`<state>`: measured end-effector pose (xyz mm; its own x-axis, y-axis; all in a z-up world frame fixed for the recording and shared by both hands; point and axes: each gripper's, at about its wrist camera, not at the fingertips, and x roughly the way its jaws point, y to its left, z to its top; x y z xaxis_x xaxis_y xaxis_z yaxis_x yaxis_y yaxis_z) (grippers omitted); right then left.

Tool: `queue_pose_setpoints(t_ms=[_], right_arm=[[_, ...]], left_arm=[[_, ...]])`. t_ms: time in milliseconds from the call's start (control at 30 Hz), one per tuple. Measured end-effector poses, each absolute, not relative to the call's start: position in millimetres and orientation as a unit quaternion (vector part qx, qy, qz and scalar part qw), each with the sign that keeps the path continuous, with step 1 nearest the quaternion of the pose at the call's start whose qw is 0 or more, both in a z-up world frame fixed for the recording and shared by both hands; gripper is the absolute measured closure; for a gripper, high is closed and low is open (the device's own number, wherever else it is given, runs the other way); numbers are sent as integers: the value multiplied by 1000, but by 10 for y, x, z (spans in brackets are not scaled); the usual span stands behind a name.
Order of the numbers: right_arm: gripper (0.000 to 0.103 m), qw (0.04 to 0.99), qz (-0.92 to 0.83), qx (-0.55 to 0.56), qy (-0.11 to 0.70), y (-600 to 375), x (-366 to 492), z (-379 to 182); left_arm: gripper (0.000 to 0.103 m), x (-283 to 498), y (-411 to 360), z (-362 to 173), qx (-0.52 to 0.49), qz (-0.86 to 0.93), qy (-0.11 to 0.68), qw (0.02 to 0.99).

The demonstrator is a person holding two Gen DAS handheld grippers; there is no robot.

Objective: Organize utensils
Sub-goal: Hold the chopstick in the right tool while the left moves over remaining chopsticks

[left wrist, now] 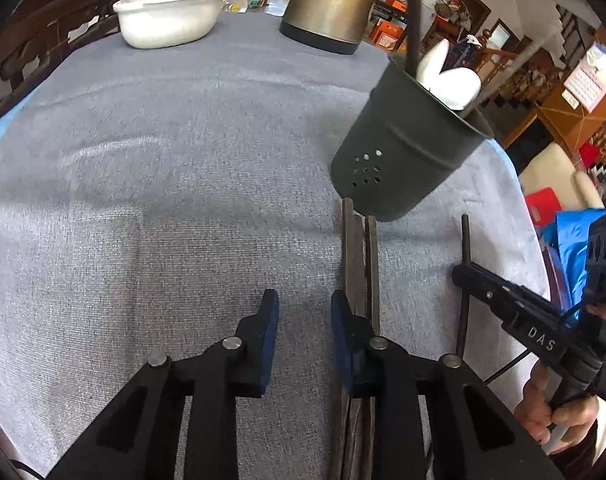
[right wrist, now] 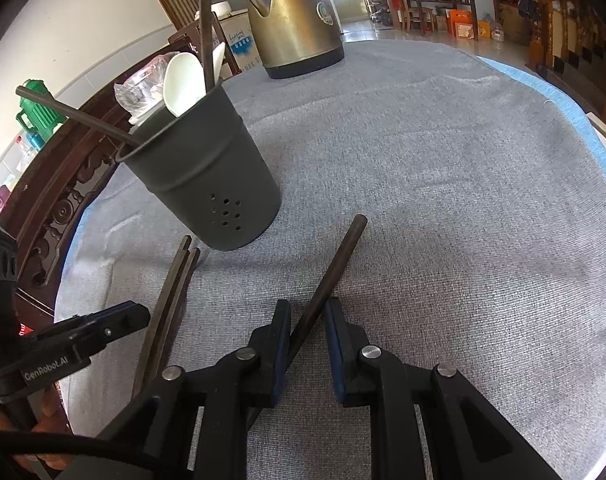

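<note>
While the left tool (left wrist: 305, 312) gapes empty, the right tool (right wrist: 307, 320) grips a chopstick (right wrist: 335, 264).

A dark grey holder (right wrist: 207, 176) (dotted with round holes) is seen on the grey-blue woven surface (right wrist: 443, 208); white spoons (right wrist: 183, 84), a brassy kettle (right wrist: 295, 28).

Five chopsticks (right wrist: 327, 276), two spoons (right wrist: 183, 84)

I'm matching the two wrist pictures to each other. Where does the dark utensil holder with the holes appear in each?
Left wrist view: the utensil holder stands upper right, leaning right in the picture, white spoons inside.
Right wrist view: the utensil holder stands left of centre, holes facing the camera.
Shared landmark: the brass-coloured kettle at the table's far edge.
</note>
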<state>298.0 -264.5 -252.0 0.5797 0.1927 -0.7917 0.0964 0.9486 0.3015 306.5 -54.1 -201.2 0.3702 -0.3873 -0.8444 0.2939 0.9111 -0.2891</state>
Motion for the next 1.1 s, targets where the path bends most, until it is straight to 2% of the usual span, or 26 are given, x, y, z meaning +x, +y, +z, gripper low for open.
queue_pose_setpoints(t_ms=[400, 700, 933, 1100], right_arm=[[82, 881, 43, 169, 440, -2669, 2934, -2517], [82, 884, 53, 178, 430, -2704, 2910, -2524], [82, 884, 52, 174, 430, -2690, 2910, -2529], [82, 886, 44, 165, 432, -2664, 2920, -2519]], left_arm=[[56, 2943, -581, -2024, -28, -227, 512, 828], [55, 3011, -741, -2045, -3, -212, 518, 829], [45, 3120, -842, -2042, 11, -179, 531, 828], [45, 3154, -1018, -2029, 38, -153, 532, 832]])
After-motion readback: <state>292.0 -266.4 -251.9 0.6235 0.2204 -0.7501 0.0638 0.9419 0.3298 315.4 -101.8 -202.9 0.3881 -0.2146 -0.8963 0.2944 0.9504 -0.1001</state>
